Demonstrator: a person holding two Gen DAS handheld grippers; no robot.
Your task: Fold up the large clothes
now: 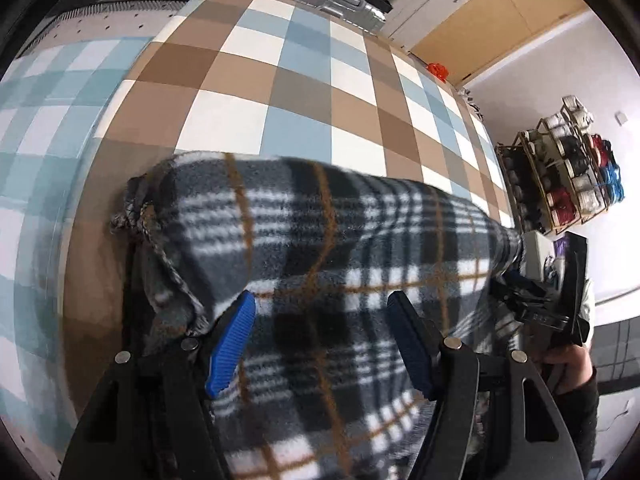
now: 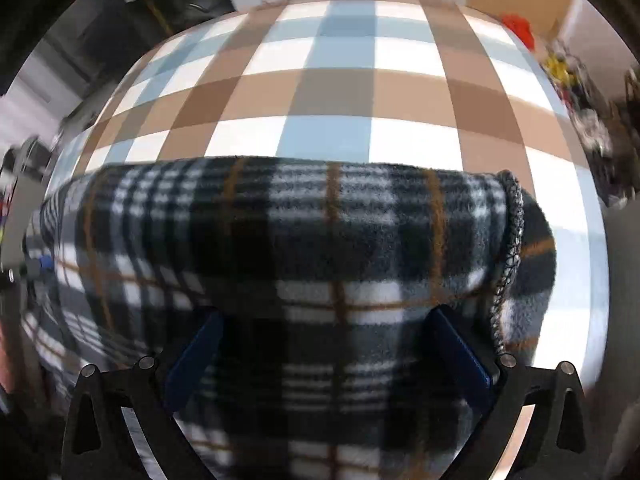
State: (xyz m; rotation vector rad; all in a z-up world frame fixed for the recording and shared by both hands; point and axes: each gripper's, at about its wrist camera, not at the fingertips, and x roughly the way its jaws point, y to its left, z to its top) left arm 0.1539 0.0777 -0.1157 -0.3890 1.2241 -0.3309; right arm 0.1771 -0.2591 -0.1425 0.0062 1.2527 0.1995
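Both pairs of blue-padded fingers stand wide apart with a black, white and grey plaid fleece garment with tan lines [image 1: 320, 264] bunched between them; whether either pair pinches the cloth cannot be told, since the fleece covers the tips. The garment lies folded over on a desk covered with a brown, white and pale-blue checked cloth [image 1: 280, 80], its fold at the far side and its bulk at the near edge. On the left gripper [image 1: 320, 340] one ribbed pad [image 1: 232, 344] shows bright blue, pressed against the fleece. The left wrist view alone shows the right gripper at the right, a hand [image 1: 568, 364] beneath it, a wooden rack of thread spools [image 1: 560, 176] on the white wall, and the garment's stitched hem bunched at far left. The right gripper [image 2: 328, 356] sees that hem [image 2: 510, 256] running down the right side; its surroundings are motion-blurred.
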